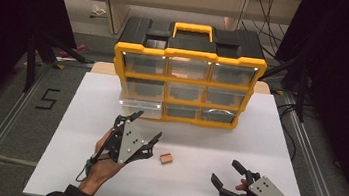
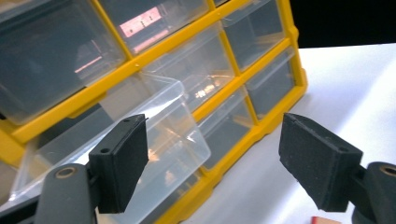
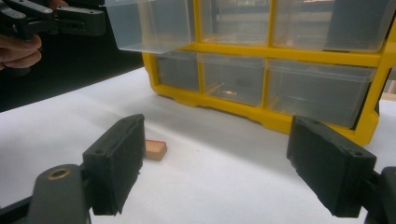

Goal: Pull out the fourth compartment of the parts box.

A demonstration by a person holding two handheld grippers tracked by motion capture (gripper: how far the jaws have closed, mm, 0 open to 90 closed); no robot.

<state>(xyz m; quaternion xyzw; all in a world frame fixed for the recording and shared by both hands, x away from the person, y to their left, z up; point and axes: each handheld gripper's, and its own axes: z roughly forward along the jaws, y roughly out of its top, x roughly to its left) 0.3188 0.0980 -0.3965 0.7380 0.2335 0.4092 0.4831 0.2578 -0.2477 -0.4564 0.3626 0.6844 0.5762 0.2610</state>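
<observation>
A yellow and black drawer cabinet (image 1: 189,62) stands at the back of the white table (image 1: 258,138), with clear drawers. Its middle-left drawer (image 1: 140,105) is pulled out (image 2: 154,140) (image 3: 152,23). A small wooden block (image 1: 166,158) lies on the table in front of the cabinet (image 3: 155,150). My left gripper (image 1: 148,125) is open and empty just in front of the pulled-out drawer (image 2: 215,154), left of the block. My right gripper (image 1: 225,170) is open and empty near the table's front right (image 3: 219,158), facing the block and the cabinet.
The cabinet (image 3: 280,116) has a yellow carry handle (image 1: 192,29) on top. The left gripper (image 3: 56,18) and its hand show at the upper left of the right gripper view. Floor, dark stands and cables (image 1: 286,112) surround the table.
</observation>
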